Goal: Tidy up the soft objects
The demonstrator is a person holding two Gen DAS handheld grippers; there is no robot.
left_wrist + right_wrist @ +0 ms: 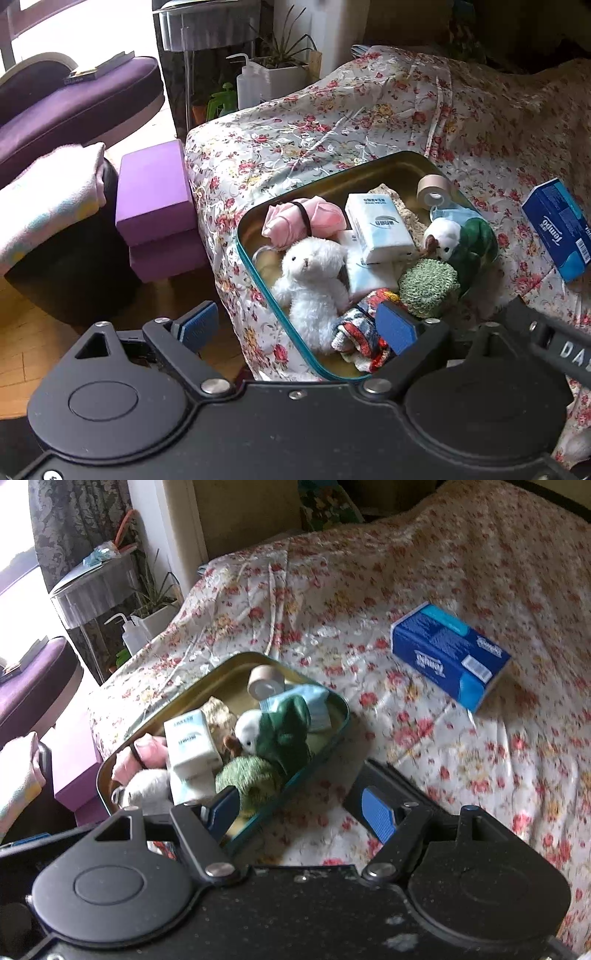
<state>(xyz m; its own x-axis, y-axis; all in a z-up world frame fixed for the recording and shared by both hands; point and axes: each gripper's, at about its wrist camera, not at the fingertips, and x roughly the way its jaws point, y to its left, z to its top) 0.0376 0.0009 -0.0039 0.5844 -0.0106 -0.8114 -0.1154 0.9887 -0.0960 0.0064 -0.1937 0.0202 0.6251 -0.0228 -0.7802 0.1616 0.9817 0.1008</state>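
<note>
Left gripper (297, 325) fingers stand wide apart with nothing between them, poised over the near edge of the metal tin (332, 177) at 6 o'clock. Right gripper (303, 812) fingers are likewise apart and empty, above the floral bedspread (369, 602) beside the tin's right rim. Inside the tin: white plush bear (314, 273) at 7 o'clock, green knitted pad (428, 291) at 4 o'clock, tissue pack (380, 229) at centre, pink cloth (295, 221) at 10 o'clock, tape roll (434, 192) at 1 o'clock. Blue tissue box (448, 653) lies well apart on the bedspread, at 2 o'clock.
</note>
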